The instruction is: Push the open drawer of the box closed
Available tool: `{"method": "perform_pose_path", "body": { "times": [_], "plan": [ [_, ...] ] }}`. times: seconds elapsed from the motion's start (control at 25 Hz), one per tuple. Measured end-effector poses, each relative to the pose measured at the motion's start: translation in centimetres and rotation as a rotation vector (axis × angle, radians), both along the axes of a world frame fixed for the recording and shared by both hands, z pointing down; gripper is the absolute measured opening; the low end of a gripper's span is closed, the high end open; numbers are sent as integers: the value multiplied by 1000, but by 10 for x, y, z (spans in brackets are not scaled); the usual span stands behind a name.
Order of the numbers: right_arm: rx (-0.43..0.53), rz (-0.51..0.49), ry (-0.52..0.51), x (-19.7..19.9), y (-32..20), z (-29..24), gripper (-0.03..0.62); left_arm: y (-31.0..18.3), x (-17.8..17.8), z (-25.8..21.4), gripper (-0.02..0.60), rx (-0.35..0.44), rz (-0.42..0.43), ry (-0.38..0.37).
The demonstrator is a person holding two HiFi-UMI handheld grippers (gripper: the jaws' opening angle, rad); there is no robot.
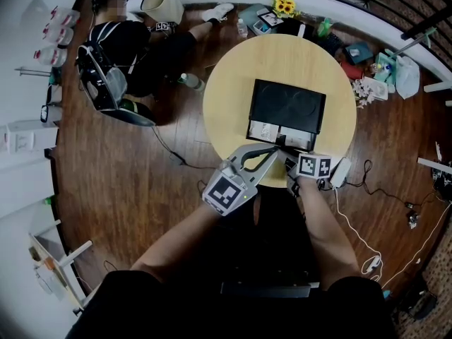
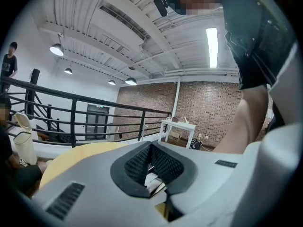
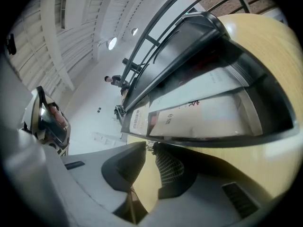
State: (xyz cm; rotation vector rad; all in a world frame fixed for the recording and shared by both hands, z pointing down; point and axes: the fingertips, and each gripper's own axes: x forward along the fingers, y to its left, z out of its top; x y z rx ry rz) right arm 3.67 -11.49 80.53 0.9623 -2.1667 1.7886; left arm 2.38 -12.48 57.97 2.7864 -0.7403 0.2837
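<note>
Left arm: the bare forearm comes up from the lower edge of the head view, and the left gripper slants to the right toward the near side of the box.
Left fingers: in the left gripper view the left gripper has its dark ribbed fingers meeting at the tips, pressed together with nothing between them.
Right arm: the right forearm runs nearly straight up the head view. The right gripper sits just beside the left one, at the tabletop's near edge.
Right fingers: the right gripper shows a narrow gap, with bare tabletop visible through it. The tips reach the drawer's front edge; I cannot tell whether they touch it.
Box: the black box sits near the middle of the tabletop.
Drawer: the drawer is pulled out on the side nearest the person. White packets lie inside it, and they also show in the right gripper view.
Tabletop: the tabletop is round and made of pale wood.
Floor: the floor is dark wooden boards, with cables trailing across it and clutter beyond the table, including yellow flowers.
Room: a person sits on the floor to the left. The left gripper view shows a black railing, a brick wall, a small white table and hanging lamps.
</note>
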Motion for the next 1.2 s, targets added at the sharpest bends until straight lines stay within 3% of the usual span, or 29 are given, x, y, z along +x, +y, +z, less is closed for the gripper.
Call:
{"method": "perform_pose_path", "body": {
  "times": [1.2],
  "plan": [
    [8, 17, 0, 12, -66, 3, 60, -51, 1, 18, 21, -20, -11, -10]
  ]
}}
